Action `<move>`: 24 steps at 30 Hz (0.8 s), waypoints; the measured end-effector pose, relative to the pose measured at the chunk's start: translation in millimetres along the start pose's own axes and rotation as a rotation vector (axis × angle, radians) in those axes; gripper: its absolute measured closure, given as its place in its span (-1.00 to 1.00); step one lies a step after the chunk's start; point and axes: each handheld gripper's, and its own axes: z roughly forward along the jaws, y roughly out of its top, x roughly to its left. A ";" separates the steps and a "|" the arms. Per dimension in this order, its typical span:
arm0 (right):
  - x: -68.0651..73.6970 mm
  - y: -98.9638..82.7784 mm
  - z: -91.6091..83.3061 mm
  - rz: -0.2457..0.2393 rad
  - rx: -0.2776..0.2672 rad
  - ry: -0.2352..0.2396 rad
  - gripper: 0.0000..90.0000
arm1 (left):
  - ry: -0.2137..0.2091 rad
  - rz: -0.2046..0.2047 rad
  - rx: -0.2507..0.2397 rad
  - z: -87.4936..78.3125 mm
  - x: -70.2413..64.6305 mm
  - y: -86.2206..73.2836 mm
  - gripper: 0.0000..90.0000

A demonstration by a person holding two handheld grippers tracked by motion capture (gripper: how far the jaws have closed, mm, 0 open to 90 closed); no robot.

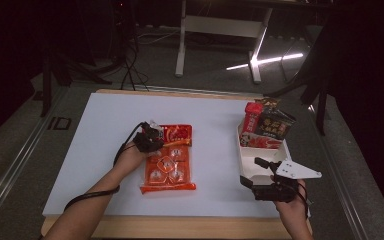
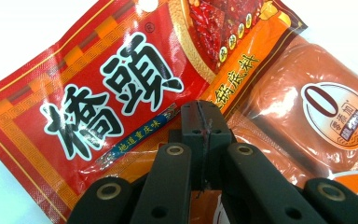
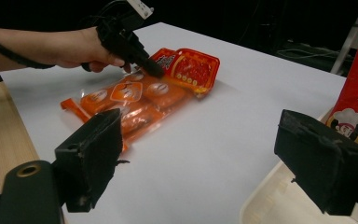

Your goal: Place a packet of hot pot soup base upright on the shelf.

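— Black jaws pressed flat together, those of our left gripper (image 2: 200,122), sit on top of the red and orange sauce packet (image 2: 135,93). Do we have hold of it?

— We judge not. They look shut with nothing between them, tips resting on the packet's upper face. Our right gripper (image 3: 198,161) stands wide open and empty at the near end of the white tray (image 1: 243,167).

— So what could go wrong?

— Shut jaws can only push. We risk sliding the glossy packet across the white table (image 1: 215,120) instead of lifting it, or puncturing its film.

— How does it look, and where?

— It lies flat on the table's left half, well apart from the tray: a red header with big characters, clear orange pouches below, shiny and soft. Boxes (image 1: 269,125) stand at the tray's far end.
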 end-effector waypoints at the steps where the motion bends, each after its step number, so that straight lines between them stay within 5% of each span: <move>1: 0.6 0.3 0.3 -0.002 0.001 -0.001 -0.67 | -0.006 0.007 0.001 -0.2 -3.4 0.1 1.00; 4: 0.8 0.2 0.1 -0.002 0.002 0.001 -0.67 | -0.054 0.008 0.000 -1.1 -10.8 -2.1 1.00; 13: 0.7 0.1 -0.4 -0.003 0.001 0.001 -0.67 | -0.086 0.052 0.017 -6.3 -34.8 -7.7 1.00; 24: -0.4 0.1 -0.3 0.000 0.002 -0.004 -0.67 | -0.087 0.051 -0.044 -25.6 -28.7 -19.0 1.00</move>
